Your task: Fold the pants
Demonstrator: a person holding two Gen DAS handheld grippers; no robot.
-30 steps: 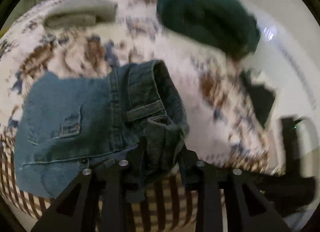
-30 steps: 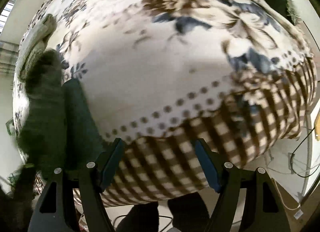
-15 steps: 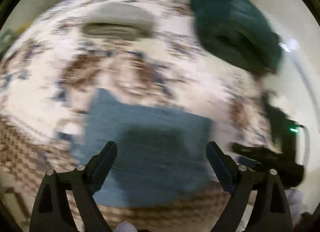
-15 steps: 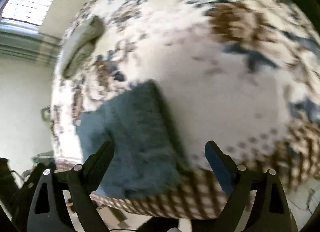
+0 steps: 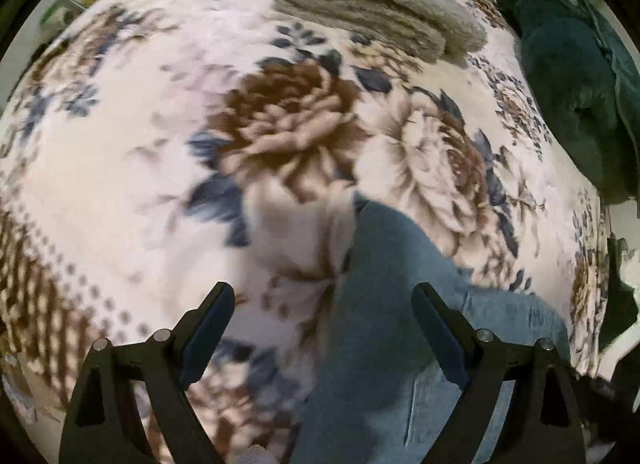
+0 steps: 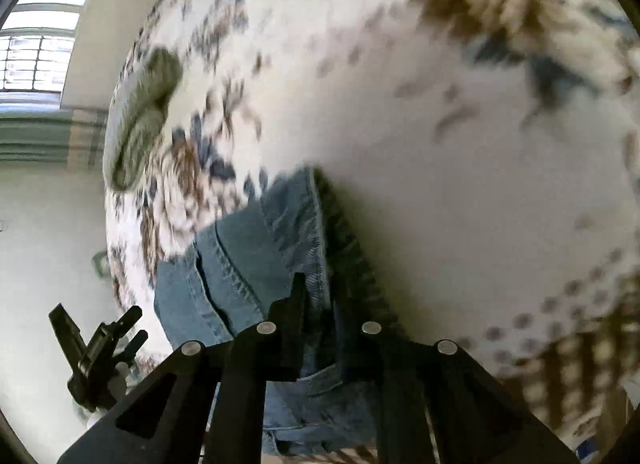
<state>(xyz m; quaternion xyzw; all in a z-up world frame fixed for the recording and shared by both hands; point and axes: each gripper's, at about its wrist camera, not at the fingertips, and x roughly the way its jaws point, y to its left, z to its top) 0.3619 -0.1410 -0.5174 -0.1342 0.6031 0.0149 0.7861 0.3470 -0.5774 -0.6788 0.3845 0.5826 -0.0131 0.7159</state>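
Right gripper (image 6: pixel 320 304) clamps jeans (image 6: pixel 256 256) lengthwise — left gripper (image 5: pixel 322 304) spread wide, empty

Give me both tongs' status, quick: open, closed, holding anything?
Left tongs: open, empty, above the blanket beside the jeans.
Right tongs: closed on the jeans' edge.

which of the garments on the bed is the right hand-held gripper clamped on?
The blue jeans: the right hand-held gripper is shut on their edge. The folded beige towel and the dark green pile lie apart, untouched.
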